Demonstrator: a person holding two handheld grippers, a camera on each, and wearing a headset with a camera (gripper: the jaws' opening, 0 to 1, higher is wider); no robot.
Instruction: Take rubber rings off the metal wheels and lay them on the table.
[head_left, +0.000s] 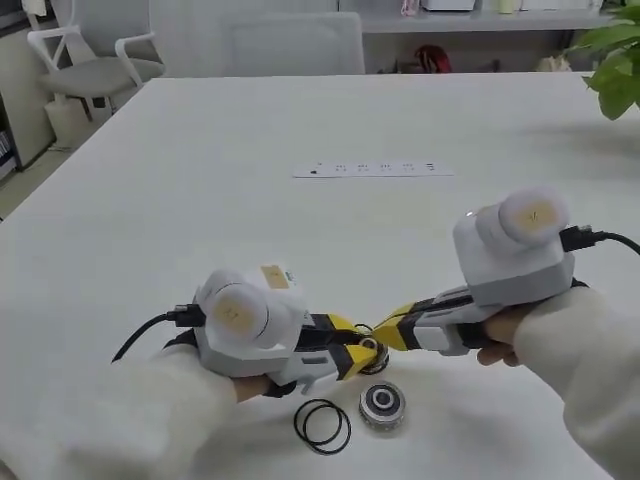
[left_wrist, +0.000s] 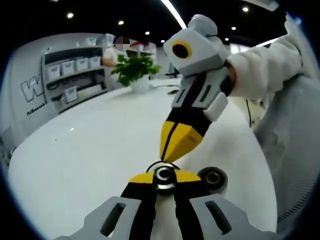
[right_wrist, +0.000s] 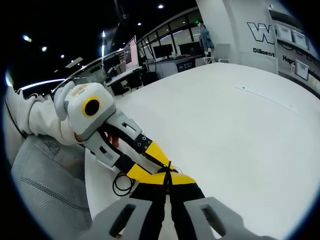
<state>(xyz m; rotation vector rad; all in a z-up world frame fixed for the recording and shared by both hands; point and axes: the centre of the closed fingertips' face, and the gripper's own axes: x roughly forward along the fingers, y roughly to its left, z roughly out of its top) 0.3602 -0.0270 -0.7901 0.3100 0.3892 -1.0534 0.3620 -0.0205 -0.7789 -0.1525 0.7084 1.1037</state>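
Observation:
My left gripper (head_left: 360, 353) is shut on a small metal wheel (head_left: 373, 356), held just above the white table (head_left: 300, 230); the left gripper view has that wheel (left_wrist: 164, 179) between the yellow jaw tips. My right gripper (head_left: 383, 335) meets it tip to tip from the right, shut on a thin black rubber ring (right_wrist: 169, 166) at the wheel's rim. A second metal wheel (head_left: 382, 405) lies flat on the table near me. Beside it lie two loose black rubber rings (head_left: 322, 425), overlapping.
A white strip with printed marks (head_left: 372, 169) lies mid-table. A white chair (head_left: 95, 60) stands at the far left corner and a green plant (head_left: 612, 60) at the far right. The table's near edge is close under my sleeves.

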